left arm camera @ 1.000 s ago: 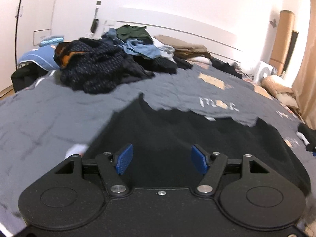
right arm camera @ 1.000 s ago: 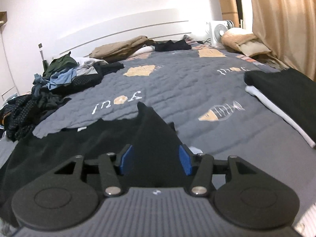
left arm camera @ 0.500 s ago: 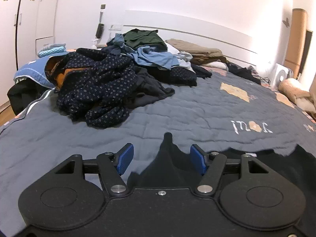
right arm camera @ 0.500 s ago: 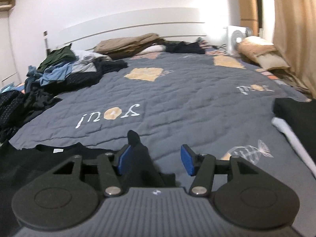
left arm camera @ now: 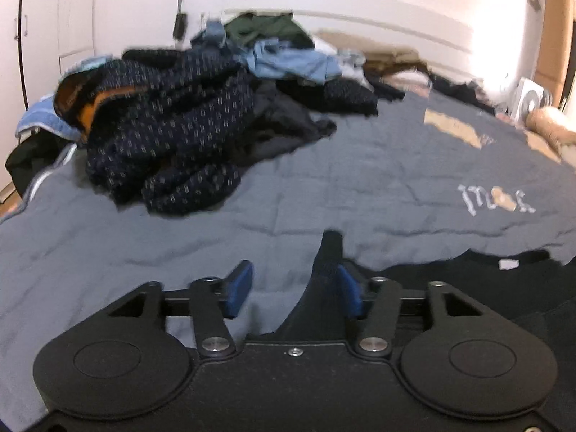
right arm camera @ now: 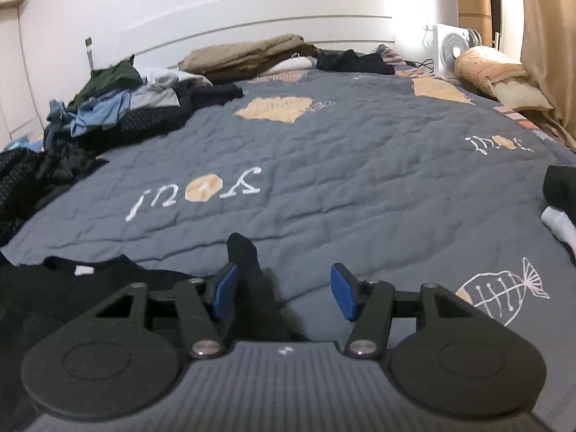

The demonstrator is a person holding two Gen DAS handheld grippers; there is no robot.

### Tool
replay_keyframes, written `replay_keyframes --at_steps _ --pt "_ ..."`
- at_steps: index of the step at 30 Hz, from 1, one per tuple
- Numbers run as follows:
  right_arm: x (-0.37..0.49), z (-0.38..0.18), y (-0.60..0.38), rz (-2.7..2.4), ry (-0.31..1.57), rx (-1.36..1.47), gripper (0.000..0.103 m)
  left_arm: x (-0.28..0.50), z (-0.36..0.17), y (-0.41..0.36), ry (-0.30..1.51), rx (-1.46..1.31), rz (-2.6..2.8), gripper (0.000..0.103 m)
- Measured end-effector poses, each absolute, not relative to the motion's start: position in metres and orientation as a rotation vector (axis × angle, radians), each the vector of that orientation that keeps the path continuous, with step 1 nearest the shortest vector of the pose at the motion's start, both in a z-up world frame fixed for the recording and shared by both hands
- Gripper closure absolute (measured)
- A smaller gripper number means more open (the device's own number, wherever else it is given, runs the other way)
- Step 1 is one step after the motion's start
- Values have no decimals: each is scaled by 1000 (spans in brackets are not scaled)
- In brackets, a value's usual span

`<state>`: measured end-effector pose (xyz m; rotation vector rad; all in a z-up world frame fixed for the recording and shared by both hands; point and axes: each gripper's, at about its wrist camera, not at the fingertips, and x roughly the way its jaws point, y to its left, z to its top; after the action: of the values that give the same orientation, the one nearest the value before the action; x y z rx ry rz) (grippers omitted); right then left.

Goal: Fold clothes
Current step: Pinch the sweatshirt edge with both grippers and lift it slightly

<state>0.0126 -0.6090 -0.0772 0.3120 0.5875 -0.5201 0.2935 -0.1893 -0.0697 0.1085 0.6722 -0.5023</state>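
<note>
**Two grippers low over a grey quilt, black shirt between them**

Both sets of jaws stand apart. The left gripper [left arm camera: 293, 289] has just been closing, a raised fold of the black shirt [left arm camera: 486, 280] against its right pad only; the right gripper [right arm camera: 284, 291] has another fold beside its left pad, not pinched. The shirt lies flat on the near edge of the quilt [right arm camera: 360, 165]. Farther off sits a heap of clothes [left arm camera: 172, 122], then the white headboard [right arm camera: 259, 18], a fan [right arm camera: 455, 48] and curtains [right arm camera: 547, 36].
</note>
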Motion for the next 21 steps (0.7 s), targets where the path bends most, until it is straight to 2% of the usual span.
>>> replay_keyframes --at_steps 1,2,3,4,5,6,8,11,15,17,21 --pt "15 -81 -610 -516 601 325 47 297 -74 -190 694 102 -516 48" --pt "17 -85 -611 -511 610 340 47 300 -79 -191 716 95 -531 52" --pt "18 -89 -611 -505 613 358 50 301 -84 -191 735 89 -552 60" --pt "18 -93 -610 -499 615 370 55 302 -88 -191 753 85 -574 74" --pt "18 -96 -610 -492 616 374 72 302 -91 -192 762 86 -592 80" --pt "18 -97 -609 -486 616 382 85 300 -92 -192 752 91 -593 81" --pt "17 -96 -608 -482 606 400 88 297 -88 -189 721 76 -591 88" --pt "9 -78 -606 -509 526 382 89 292 -73 -176 629 -3 -593 91" --pt "-4 -54 -590 -536 352 265 89 262 -56 -175 360 64 -582 91" --pt "-4 -54 -580 -561 313 163 88 262 -60 -180 370 86 -565 90" --pt "10 -85 -591 -582 453 210 85 284 -86 -188 582 59 -524 86"
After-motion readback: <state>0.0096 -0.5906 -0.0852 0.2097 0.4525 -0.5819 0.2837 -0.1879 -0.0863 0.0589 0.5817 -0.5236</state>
